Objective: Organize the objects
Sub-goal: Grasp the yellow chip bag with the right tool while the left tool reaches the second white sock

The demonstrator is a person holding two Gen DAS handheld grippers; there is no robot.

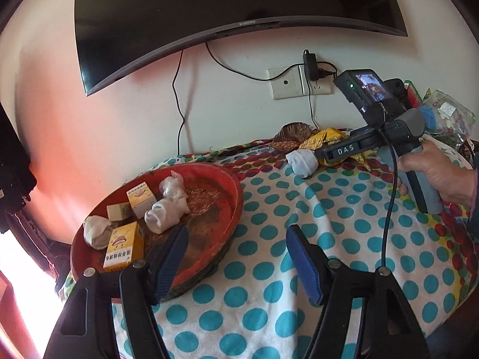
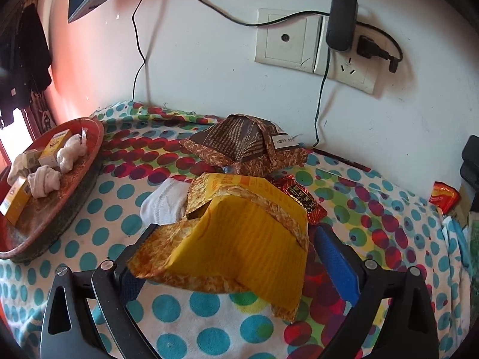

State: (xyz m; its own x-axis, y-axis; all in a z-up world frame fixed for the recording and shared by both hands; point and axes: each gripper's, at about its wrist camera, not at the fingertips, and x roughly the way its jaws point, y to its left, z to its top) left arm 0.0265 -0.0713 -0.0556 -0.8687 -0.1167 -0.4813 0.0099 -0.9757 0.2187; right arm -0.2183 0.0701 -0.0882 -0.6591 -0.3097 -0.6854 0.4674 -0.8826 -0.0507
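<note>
We read "xiaomi" on the lower edge of the television [image 1: 209,15] on the wall, and "DAS" on the right gripper [image 2: 236,251] as seen from the left wrist. In the red tray [image 1: 230,206] we count 2 yellow boxes [image 1: 122,246] with print too small to read, 1 tan block [image 1: 119,211], 2 rolled socks [image 1: 166,214] and 1 clear plastic bundle [image 1: 173,187]. On the dotted tabletop [image 1: 299,209] lie 1 more white sock [image 2: 166,202], 1 yellow packet [image 2: 245,239] and 1 brown packet [image 2: 239,143]. Our left gripper [image 1: 236,260] stands released and empty beside the tray; the right gripper's jaws stand either side of the yellow packet, and we cannot tell whether they press it.
</note>
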